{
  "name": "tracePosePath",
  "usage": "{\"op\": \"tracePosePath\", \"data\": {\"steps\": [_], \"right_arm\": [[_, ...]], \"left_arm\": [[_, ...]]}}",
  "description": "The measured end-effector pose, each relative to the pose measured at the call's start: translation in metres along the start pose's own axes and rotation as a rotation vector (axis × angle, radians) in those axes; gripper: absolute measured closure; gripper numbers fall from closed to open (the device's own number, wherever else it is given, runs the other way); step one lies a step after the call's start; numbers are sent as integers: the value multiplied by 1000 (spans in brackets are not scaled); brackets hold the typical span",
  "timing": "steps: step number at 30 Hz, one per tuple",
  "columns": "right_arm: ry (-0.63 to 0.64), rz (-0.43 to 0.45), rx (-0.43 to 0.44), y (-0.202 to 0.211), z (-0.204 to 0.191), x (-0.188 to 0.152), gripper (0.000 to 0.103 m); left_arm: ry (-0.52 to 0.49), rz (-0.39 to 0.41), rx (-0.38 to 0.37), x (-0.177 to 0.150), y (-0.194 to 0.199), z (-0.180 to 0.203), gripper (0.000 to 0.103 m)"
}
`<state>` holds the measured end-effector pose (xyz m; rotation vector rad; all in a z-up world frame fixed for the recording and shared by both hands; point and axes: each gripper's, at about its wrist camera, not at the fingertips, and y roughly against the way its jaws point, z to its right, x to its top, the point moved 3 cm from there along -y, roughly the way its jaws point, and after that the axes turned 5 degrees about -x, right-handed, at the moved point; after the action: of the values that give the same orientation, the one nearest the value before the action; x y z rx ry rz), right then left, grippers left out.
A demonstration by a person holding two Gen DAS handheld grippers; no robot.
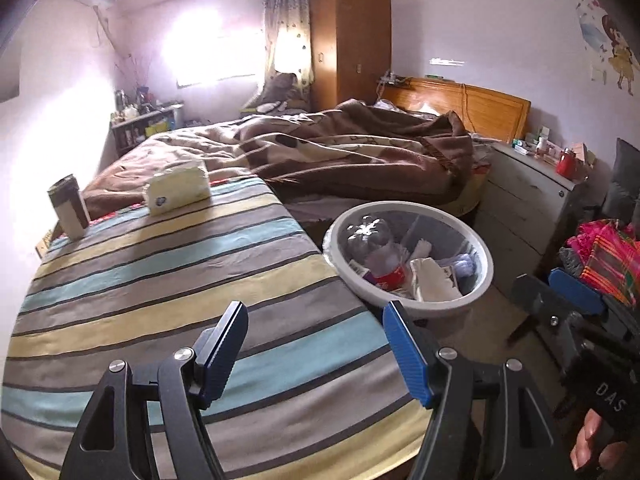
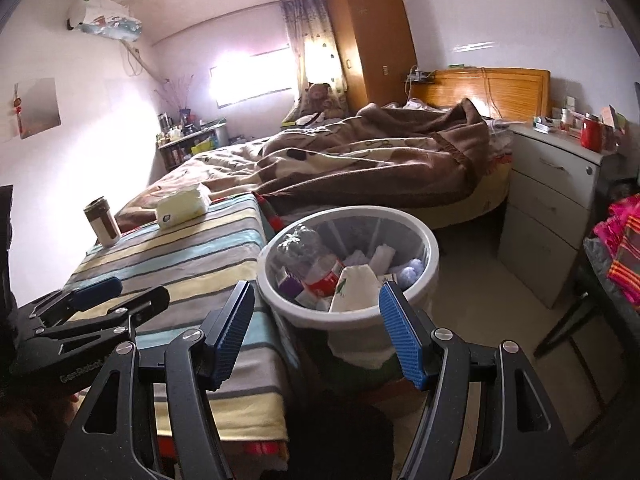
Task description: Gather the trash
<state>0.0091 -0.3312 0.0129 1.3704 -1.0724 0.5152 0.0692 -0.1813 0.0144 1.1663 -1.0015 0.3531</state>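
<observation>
Left wrist view looks over a striped cloth point(image 1: 168, 288) that covers a raised flat surface at the foot of the bed point(image 1: 320, 152); what lies under the cloth is hidden, so I cannot tell whether it is a desk or a bench. The left tongs point(image 1: 316, 344) are spread with nothing between the pads, hanging above the cloth's right-hand edge. The right tongs point(image 2: 318, 320) are likewise spread and empty, over the near rim of the trash bin point(image 2: 434, 256).

The bin stands on the floor just beside the cloth's right edge. It already holds trash: a crushed clear bottle point(image 2: 316, 264) with a red label, a purple carton point(image 2: 290, 282), a pale bag point(image 2: 356, 286) and white crumpled paper; the lower layers cannot be made out.

On the far end of the cloth a brown and white can point(image 1: 70, 208) stands upright near the left edge, and a tissue pack point(image 1: 180, 188) lies near it, apart from the can. Print on both is too blurred to read.

Window glare point(image 1: 208, 48) washes out the left wall. The right tongs' body and fingertips of a hand point(image 1: 592, 440) are cut off at the left view's lower right corner. Open floor shows between the bin and the drawer chest point(image 2: 552, 216); bright fabric point(image 2: 624, 248) on a dark stand crowds the right edge.
</observation>
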Motion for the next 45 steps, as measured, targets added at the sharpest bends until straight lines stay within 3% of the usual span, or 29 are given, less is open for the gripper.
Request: {"op": "tracePosePath", "data": {"steps": [45], "right_arm": [[8, -3, -31, 7, -6, -18, 37]], "left_arm": [[10, 10, 12, -14, 7, 4, 33]]}}
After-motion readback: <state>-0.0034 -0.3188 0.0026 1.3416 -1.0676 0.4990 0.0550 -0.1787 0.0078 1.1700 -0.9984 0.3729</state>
